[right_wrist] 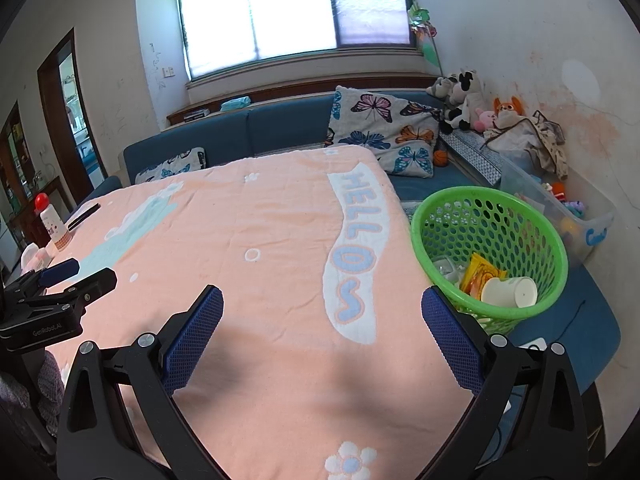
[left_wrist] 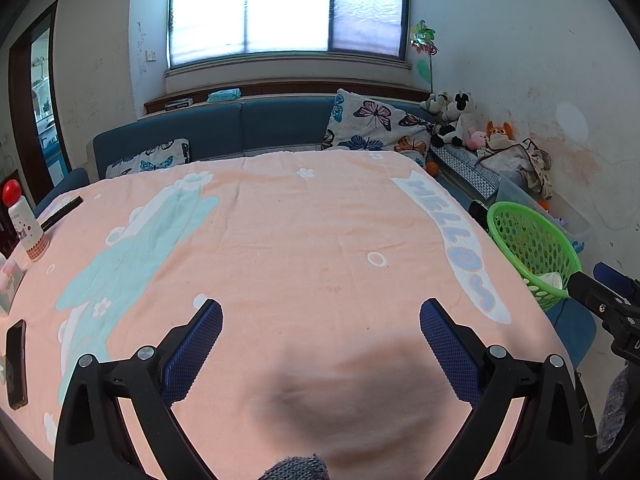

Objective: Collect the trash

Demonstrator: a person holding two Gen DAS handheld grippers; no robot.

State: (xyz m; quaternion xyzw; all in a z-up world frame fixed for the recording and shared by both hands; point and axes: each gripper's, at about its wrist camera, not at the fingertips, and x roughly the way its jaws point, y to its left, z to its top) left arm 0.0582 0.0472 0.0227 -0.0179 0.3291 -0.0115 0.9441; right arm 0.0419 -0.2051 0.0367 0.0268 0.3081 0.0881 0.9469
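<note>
Both tools hovered over the bench (right_wrist: pixel 280 216), which was covered by a peach towel with the word HELLO. The left hand-held gripper (left_wrist: pixel 320 320) had its 2 blue pads wide apart with nothing between them, and the right hand-held gripper (right_wrist: pixel 322 308) was the same, apart and empty.

The green basket (right_wrist: pixel 440 204) stood just beside the right edge of the bench. Inside it lay a white paper cup (right_wrist: pixel 510 292) on its side, an orange wrapper (right_wrist: pixel 480 276) and some clear plastic that I could not identify. On the towel itself no loose trash was visible in either view, so the collecting seemed almost finished.

At the far left stood a white bottle with a red cap (left_wrist: pixel 26 224), a black phone (left_wrist: pixel 16 364) near the left edge, and a dark flat thing (maybe a remote). These looked like belongings, not waste.

To do this step well, I judged that the person should check the left edge carefully before any grasp, and keep the pads apart until a true piece of trash was between them.
</note>
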